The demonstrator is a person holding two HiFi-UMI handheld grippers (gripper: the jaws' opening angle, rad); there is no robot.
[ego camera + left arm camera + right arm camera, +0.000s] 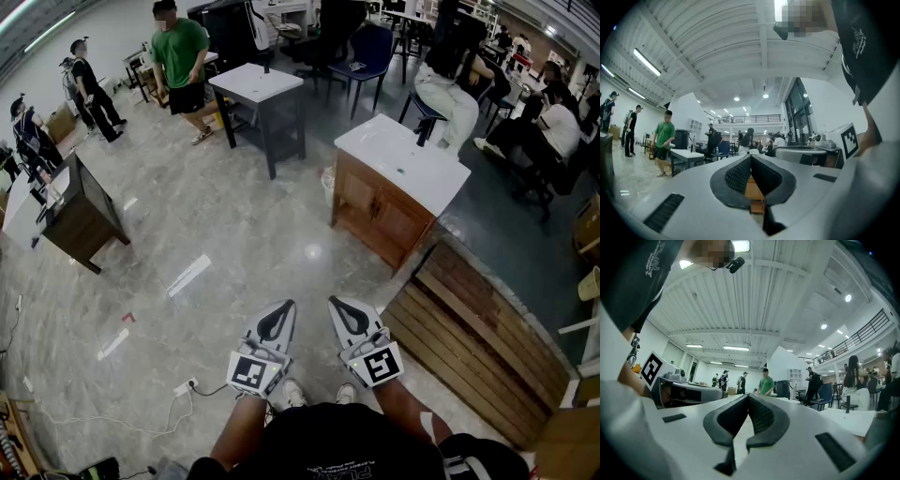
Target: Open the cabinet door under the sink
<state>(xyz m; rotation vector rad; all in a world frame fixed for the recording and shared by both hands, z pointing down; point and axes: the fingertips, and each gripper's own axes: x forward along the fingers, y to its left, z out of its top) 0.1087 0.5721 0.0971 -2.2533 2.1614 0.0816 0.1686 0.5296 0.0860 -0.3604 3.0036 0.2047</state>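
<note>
Cabinet door (361, 202) is shut in the front of a wooden vanity (380, 214) that stands alone on the pale stone floor (234, 234) of a big hall. The vanity is up and to the right in the head view, well apart from the person, with its brown front angled toward the camera. A white sink top (403, 159) caps the vanity, so the door below it is the only way into the space underneath. At this range I cannot make out a handle. A slanted plank platform (478, 337) lies between the vanity and the person's right side, and several people (180, 56) stand or sit farther off, none close to the vanity. Both tools are held low and close to the body, side by side and about level, which looks like a carrying posture for the walk over, not a reach. The left gripper (281, 309) has its tips pressed together with nothing pinched between them, as the left gripper view (751, 157) shows. The right gripper (339, 307) is the same, its pads meeting at the front and empty (749, 397). By my judgement the task has not started: the person must close the gap, and one claw must spread before it can catch a pull or the door's edge.
</note>
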